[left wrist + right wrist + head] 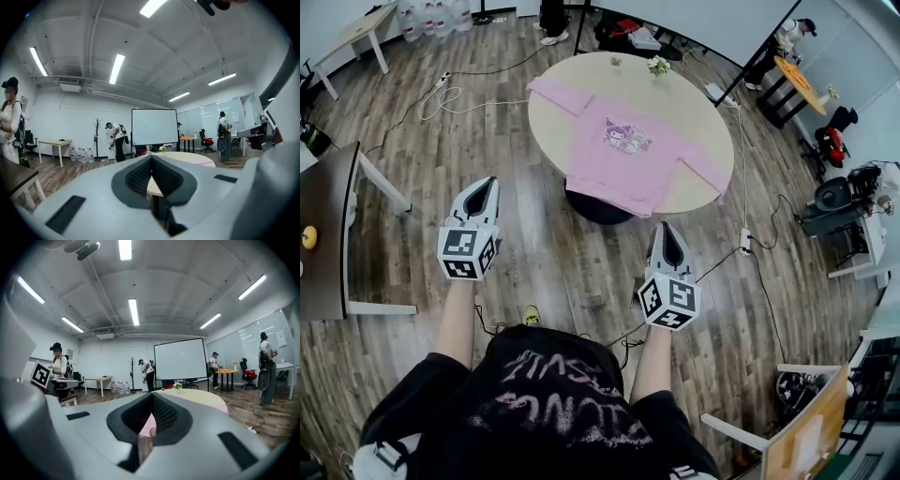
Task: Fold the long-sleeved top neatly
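Note:
A pink long-sleeved top point(628, 150) with a cartoon print lies spread flat on the round beige table point(553, 122), sleeves out to both sides, hem hanging over the near edge. My left gripper point(485, 190) and right gripper point(667, 236) hover level over the wood floor, short of the table, both shut with nothing between the jaws. In the left gripper view the left gripper point(151, 159) points at the table point(187, 158). The right gripper point(152, 397) in its own view faces the table edge, with the pink top point(148, 425) visible past the jaw tips.
A small flower vase point(658, 66) stands at the table's far edge. A dark desk point(323, 234) is at left, cables point(459, 94) run over the floor, and office chairs point(834, 202) stand at right. People stand near a projection screen point(153, 126) far behind.

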